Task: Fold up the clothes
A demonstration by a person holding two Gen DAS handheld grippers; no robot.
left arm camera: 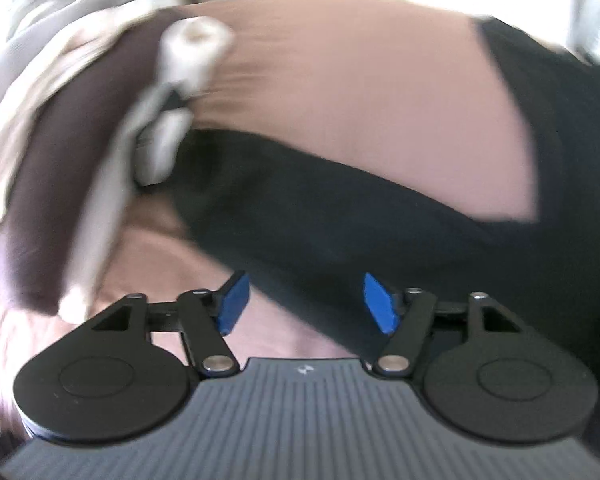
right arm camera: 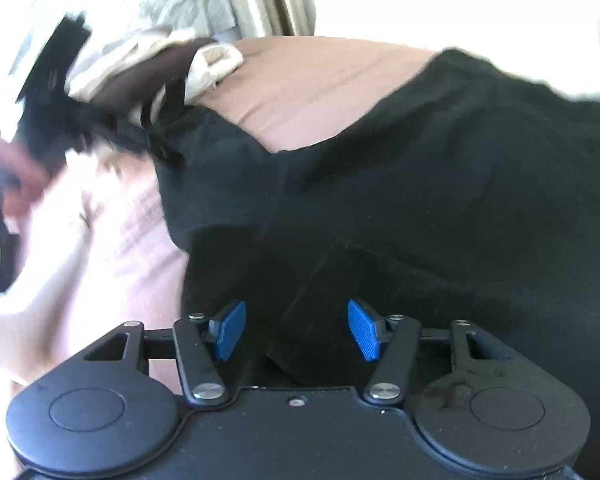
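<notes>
Gripper (right arm camera: 296, 330) above matte black garment (right arm camera: 420, 200)

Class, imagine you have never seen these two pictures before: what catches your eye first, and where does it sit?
The large black garment spread across the pinkish-brown bedding dominates both views, filling the middle and right. Low in each view an open gripper, the left gripper and the right gripper, shows bright blue pads against the dark cloth. At upper left lies a blurred pile of cream and dark brown clothes.
</notes>
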